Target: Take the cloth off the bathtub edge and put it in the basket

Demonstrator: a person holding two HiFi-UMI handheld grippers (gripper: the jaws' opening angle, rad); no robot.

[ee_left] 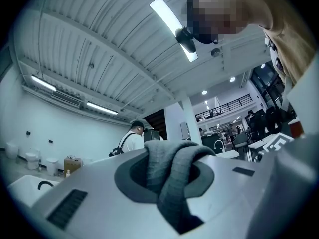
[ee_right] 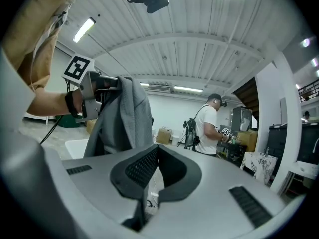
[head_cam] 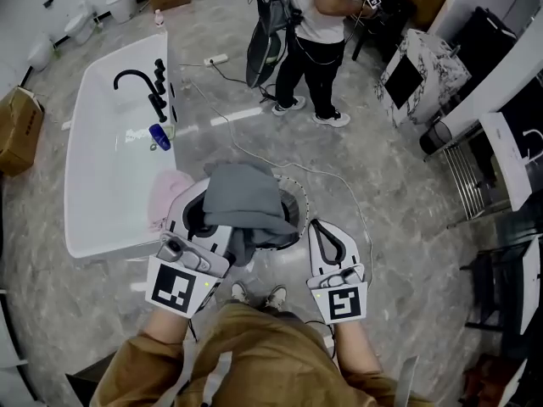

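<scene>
Bathtub [head_cam: 102, 176] runs down the left of the frame, with the faucet [head_cam: 140, 83] on its right rim up top and a cloth [head_cam: 170, 195] on that rim lower down. The basket [head_cam: 295, 214] sits dead centre, just right of the tub. A second cloth [head_cam: 246, 202] hangs over it from the left gripper [head_cam: 204, 219]. Standing person [head_cam: 314, 32] is top centre, cardboard box [head_cam: 19, 130] far left.

My head camera looks steeply down; cameras on my left tool [head_cam: 222, 230] and right tool [head_cam: 321, 227] peer upward along their jaws; all share the standing person [head_cam: 316, 25].
</scene>
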